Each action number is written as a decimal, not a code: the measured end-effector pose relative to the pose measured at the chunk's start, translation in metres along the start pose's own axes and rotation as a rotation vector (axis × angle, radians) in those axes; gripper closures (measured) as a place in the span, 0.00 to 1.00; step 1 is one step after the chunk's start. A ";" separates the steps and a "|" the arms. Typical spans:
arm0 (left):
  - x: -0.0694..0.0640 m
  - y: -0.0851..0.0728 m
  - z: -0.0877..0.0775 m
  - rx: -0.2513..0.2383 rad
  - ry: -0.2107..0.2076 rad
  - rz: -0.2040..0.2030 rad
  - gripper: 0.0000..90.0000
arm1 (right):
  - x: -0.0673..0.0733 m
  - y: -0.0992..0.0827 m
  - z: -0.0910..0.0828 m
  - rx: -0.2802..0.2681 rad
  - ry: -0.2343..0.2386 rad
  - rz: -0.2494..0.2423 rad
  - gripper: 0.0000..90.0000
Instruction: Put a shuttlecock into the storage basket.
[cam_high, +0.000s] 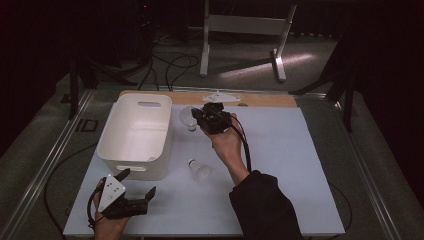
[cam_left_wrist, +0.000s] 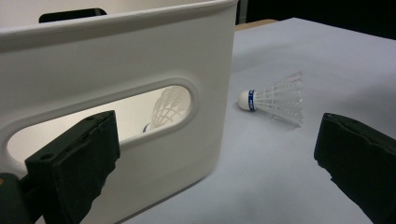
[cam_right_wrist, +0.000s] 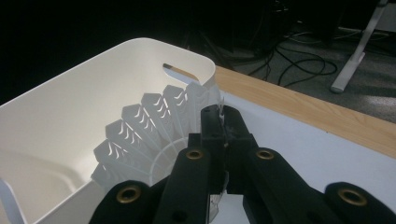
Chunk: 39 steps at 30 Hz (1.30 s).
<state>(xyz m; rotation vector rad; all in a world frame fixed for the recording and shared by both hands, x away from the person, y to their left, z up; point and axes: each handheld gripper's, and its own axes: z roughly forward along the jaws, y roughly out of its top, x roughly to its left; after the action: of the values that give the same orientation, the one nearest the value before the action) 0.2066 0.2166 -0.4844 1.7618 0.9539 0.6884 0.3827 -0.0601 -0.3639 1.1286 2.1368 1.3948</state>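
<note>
Left to right: the left gripper (cam_high: 131, 192) rests wide open and empty at the table's near edge, just before the white bin (cam_high: 136, 134), where one shuttlecock (cam_left_wrist: 169, 108) already lies. A second shuttlecock (cam_high: 199, 170) lies on the mat (cam_high: 295, 165). The right gripper (cam_high: 199, 116), closed on the skirt of a third shuttlecock (cam_high: 187, 117), holds it beside the bin's far right corner. Best carried leftward clear over the rim (cam_right_wrist: 154, 44), the only obstacle, before release.

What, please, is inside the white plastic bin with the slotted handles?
Through the handle slot of the white plastic bin, the left gripper view shows one white feathered shuttlecock inside. The wall covers its cork end and most of the floor, so further contents cannot be ruled out.
</note>
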 end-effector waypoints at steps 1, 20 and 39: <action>0.000 0.000 0.000 0.000 0.000 0.000 0.01 | 0.000 0.001 0.001 0.001 0.005 -0.007 1.00; 0.000 0.000 0.000 0.000 -0.001 0.001 0.01 | 0.009 0.009 0.008 -0.015 0.006 -0.013 1.00; 0.000 0.000 -0.001 -0.002 -0.002 0.001 0.01 | 0.018 0.024 0.015 -0.040 0.010 -0.021 1.00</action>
<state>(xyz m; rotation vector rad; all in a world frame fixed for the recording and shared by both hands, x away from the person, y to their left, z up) 0.2064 0.2171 -0.4841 1.7607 0.9513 0.6880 0.3915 -0.0322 -0.3477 1.0830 2.1120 1.4309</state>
